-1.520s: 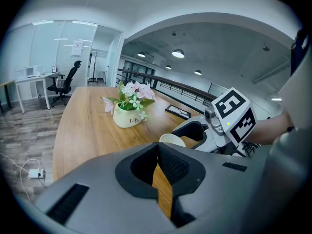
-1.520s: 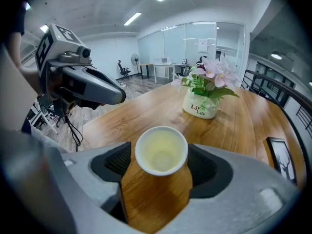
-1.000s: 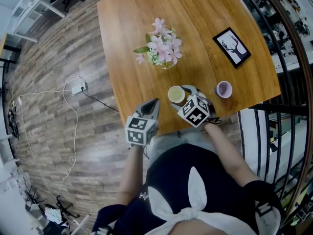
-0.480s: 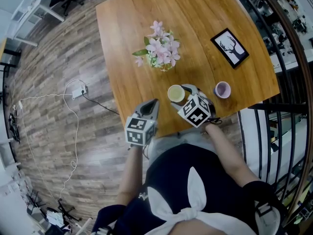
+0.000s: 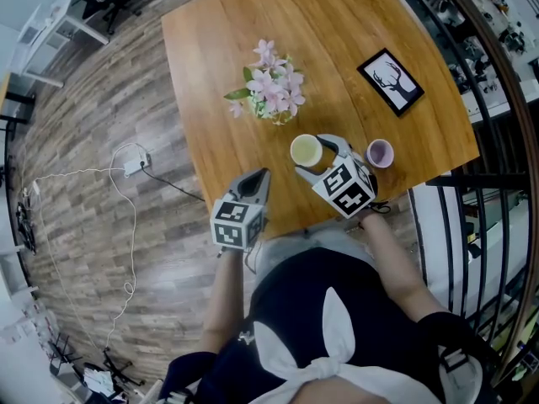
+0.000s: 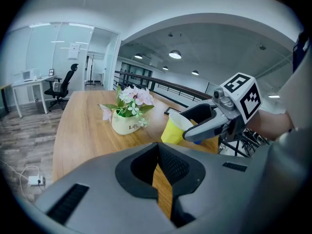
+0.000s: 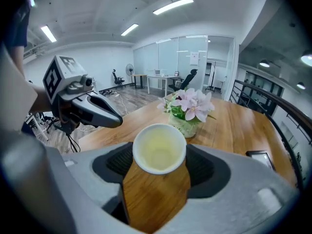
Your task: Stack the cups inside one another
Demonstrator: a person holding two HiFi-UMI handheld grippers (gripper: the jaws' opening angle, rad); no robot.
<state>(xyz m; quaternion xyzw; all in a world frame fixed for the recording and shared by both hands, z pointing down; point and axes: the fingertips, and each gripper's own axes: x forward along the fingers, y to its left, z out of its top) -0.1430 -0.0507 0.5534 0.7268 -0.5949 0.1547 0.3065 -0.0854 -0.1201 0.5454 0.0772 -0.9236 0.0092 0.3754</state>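
Wooden table (image 5: 227, 74) lies under both grippers. Right gripper (image 5: 316, 156): jaws clamped on a yellow paper cup (image 5: 305, 150), which sits tilted between them, mouth toward its camera. Left gripper (image 5: 259, 179): jaws drawn to a thin slit, empty, just left of the right one. White pot of pink flowers (image 5: 271, 91) stands ahead of both. Small lilac cup (image 5: 381, 153) just right of the right gripper.

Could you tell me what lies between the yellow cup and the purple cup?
In the head view, one jaw of the right gripper, which grips the yellow cup.
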